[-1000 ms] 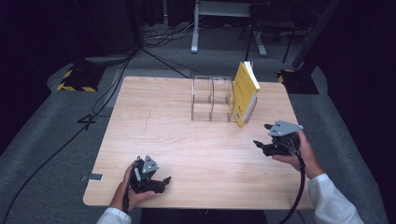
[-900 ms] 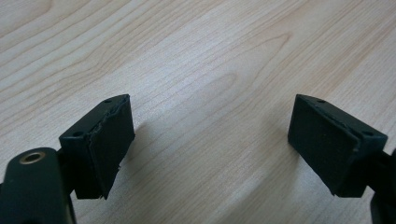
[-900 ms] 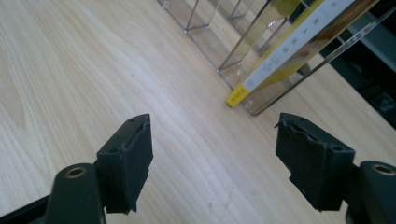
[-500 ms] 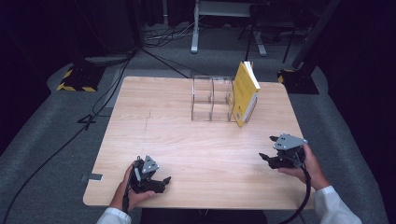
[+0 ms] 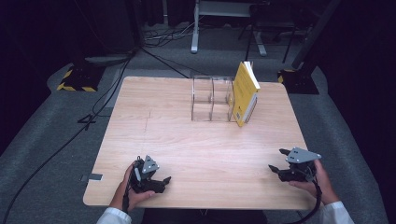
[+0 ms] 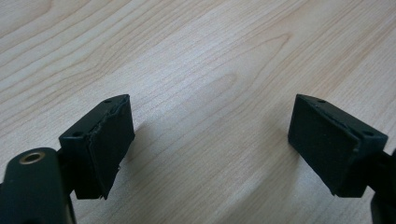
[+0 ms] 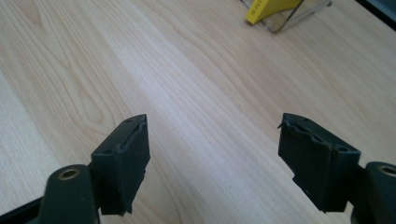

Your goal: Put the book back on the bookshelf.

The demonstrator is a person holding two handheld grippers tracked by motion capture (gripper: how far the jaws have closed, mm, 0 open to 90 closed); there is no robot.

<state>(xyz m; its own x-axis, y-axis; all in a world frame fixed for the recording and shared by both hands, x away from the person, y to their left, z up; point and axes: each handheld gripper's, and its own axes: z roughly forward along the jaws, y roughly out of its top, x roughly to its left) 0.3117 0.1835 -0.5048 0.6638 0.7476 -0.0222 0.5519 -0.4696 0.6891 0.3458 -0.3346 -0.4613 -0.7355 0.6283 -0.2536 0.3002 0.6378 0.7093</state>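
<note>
A yellow book stands tilted against the right end of a clear acrylic rack at the far middle of the wooden table. My left gripper rests at the near left edge, held in a hand. In the left gripper view it is open, with bare wood between its pads. My right gripper sits at the near right, well in front of the book. In the right gripper view it is open over bare wood. A corner of the yellow book and the rack lie far ahead.
Grey carpet surrounds the table, with cables trailing on the left. Black stand bases with yellow-black tape sit at the back left and another base at the back right. A wide stretch of bare wood lies between the two grippers.
My right gripper has drawn back from the middle right of the table toward the near edge. The left gripper has stayed where it was.
</note>
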